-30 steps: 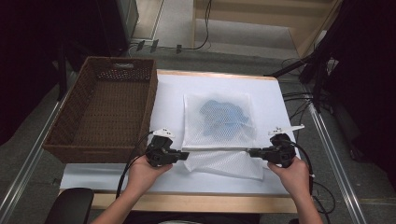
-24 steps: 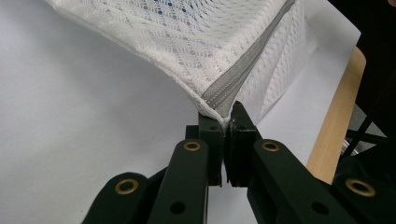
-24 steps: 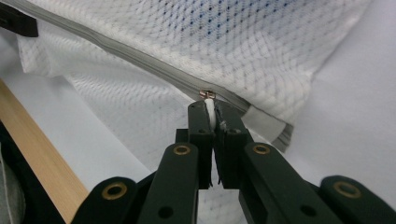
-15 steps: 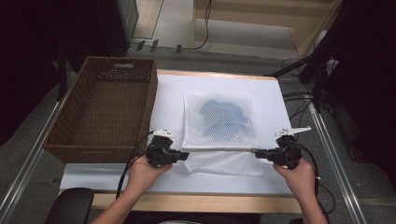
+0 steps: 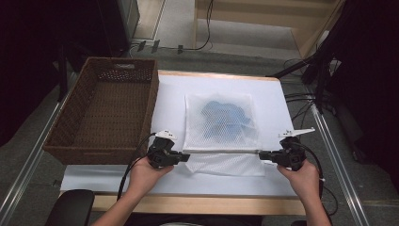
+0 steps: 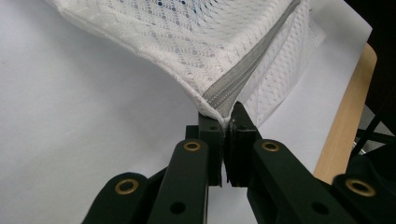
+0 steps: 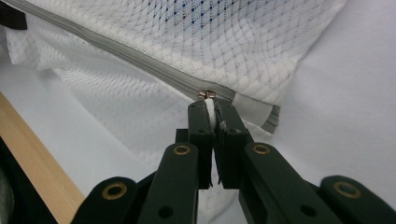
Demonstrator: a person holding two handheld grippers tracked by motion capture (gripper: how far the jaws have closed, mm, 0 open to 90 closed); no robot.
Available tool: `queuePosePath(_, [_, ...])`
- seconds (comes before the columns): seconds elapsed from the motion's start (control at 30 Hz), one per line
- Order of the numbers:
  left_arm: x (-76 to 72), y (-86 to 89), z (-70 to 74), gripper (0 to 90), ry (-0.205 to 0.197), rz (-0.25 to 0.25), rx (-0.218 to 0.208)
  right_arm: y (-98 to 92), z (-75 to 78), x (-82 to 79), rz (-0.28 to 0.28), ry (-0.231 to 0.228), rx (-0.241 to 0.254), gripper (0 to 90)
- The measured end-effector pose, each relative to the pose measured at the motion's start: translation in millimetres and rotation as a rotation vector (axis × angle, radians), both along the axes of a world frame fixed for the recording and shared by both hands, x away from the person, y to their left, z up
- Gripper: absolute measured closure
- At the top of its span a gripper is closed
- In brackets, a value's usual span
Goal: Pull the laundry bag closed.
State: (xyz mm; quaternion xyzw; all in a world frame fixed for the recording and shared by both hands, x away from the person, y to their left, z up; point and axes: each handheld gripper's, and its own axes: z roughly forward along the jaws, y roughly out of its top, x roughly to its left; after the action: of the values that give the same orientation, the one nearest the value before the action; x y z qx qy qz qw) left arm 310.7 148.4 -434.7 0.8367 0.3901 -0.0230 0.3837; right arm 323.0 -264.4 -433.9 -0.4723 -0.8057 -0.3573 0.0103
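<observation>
You've got the white mesh zip-up laundry bag [image 5: 221, 132] near the table's [image 5: 169, 94] front edge, left gripper [image 5: 184, 157] clamped on its zipper-end corner, right gripper [image 5: 261, 154] pinching what's probably the zipper pull [image 7: 208, 95].

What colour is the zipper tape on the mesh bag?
Grey, against the white mesh bag; the zipper shows best in the right gripper view.

No writing, label, brand, number or sign can be read on anything in these views.
</observation>
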Motion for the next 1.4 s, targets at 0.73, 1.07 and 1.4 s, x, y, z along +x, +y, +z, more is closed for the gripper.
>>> queuePosePath(0.73, [3.2, 2.2, -11.8, 86.9, 0.016, 0.025, 0.024, 12.0, -8.7, 4.3, -0.005, 0.023, -0.051, 87.8])
queuePosePath(1.07, [2.9, 3.0, -9.7, 60.7, -0.030, 0.025, 0.022, 10.0, -9.1, 4.7, -0.010, -0.020, -0.059, 77.6])
queuePosePath(1.4, [-1.0, 4.6, 1.8, 42.4, -0.107, 0.031, 0.001, 7.4, 0.3, 1.7, -0.029, -0.120, -0.038, 50.4])
